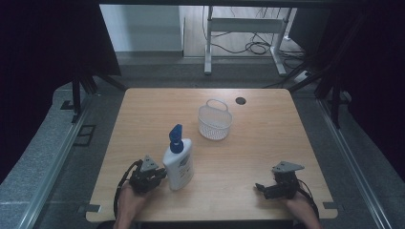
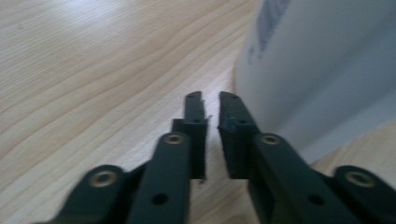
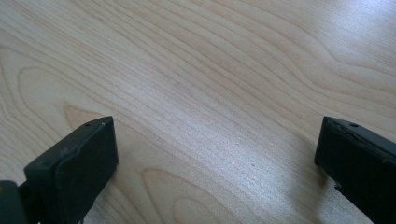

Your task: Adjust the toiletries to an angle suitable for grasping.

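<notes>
now my left gripper (image 1: 160, 174) sits just beside the white plastic pump bottle with blue nozzle (image 1: 178, 162) standing near the wooden table's (image 1: 258, 143) front-left, jaws nearly closed on nothing; my right gripper (image 1: 261, 188) rests well apart, jaws wide open.

wooden table (image 1: 267, 157), white pump bottle (image 1: 180, 164) standing, white basket (image 1: 215, 122)

A white pump bottle (image 1: 179, 164) stands just beside the left gripper (image 1: 160, 175), blocking its inner side; its nearly closed jaws have bare table (image 1: 248, 157) ahead. The right gripper (image 1: 260, 187), jaws wide apart, faces open wood toward the bottle. Well beyond both, a white basket (image 1: 215, 121) stands mid-table
</notes>
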{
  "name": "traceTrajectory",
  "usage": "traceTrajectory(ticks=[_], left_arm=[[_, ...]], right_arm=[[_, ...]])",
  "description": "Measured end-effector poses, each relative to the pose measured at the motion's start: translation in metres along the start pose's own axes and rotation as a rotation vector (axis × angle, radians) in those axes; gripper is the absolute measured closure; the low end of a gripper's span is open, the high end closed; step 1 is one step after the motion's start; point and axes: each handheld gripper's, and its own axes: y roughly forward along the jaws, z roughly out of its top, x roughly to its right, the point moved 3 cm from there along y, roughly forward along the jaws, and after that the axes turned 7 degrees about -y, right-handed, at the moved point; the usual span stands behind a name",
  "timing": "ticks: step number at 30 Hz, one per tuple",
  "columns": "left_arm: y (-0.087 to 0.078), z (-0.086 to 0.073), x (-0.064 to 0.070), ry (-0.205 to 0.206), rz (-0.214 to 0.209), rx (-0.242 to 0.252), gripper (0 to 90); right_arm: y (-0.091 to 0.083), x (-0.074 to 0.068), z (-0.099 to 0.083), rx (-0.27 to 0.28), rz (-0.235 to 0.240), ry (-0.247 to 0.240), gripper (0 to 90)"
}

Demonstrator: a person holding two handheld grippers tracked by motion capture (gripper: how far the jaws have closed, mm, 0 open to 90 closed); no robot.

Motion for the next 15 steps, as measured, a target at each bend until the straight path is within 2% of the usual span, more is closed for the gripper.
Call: traceTrajectory(ticks=[4,15], left_arm=[[-0.0007,0.0004,0.0076,0.015,-0.026,-0.015,89.0],[-0.0094,-0.0055,0.0131,0.004,-0.029,-0.034,89.1]], right_arm=[[0.0000,0.0000,0.0000,0.000,0.000,0.000,0.0],[0.0000,0.0000,0.0000,0.000,0.000,0.000,0.0]])
